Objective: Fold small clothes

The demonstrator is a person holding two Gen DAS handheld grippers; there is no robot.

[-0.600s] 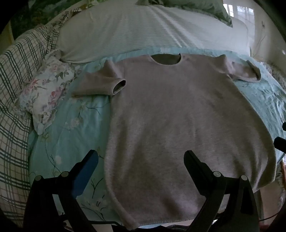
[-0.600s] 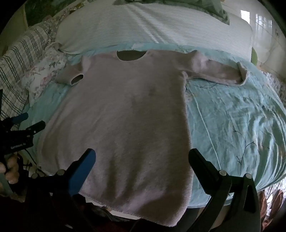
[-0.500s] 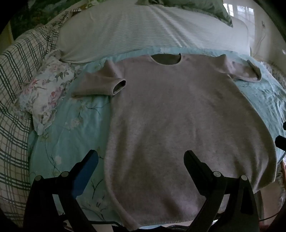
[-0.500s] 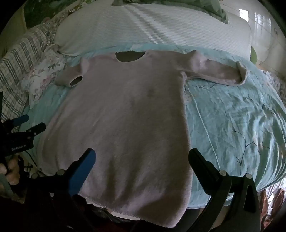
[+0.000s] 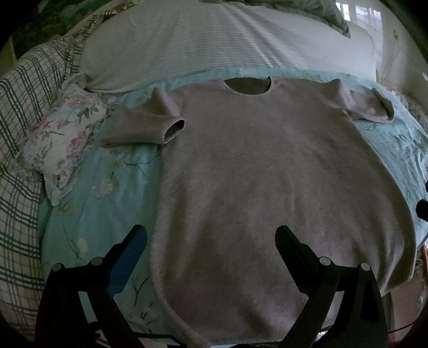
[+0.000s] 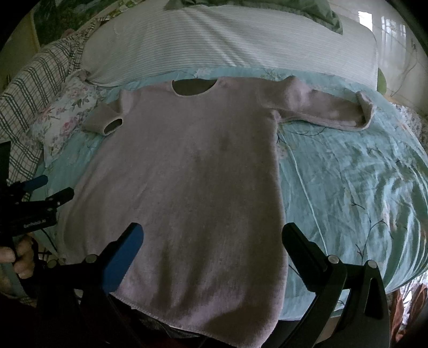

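Fuzzy pale-grey knit sweater (image 5: 267,174) lies flat on a teal floral bedspread (image 6: 361,187), hem nearest, as left gripper (image 5: 211,241) and right gripper (image 6: 212,238) hover, jaws spread wide, empty.

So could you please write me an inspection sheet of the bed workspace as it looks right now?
Surface: bed with teal floral quilt, lightly rumpled.
Job's things: pale sweater spread flat, neckline far; one sleeve doubled back, other sleeve stretched out.
Clutter: floral pillow, plaid blanket, white striped cover.
Grippers: left gripper and right gripper open above the hem, holding nothing.
Cables: thin dark cable below the near edge.
Surroundings: bright window.
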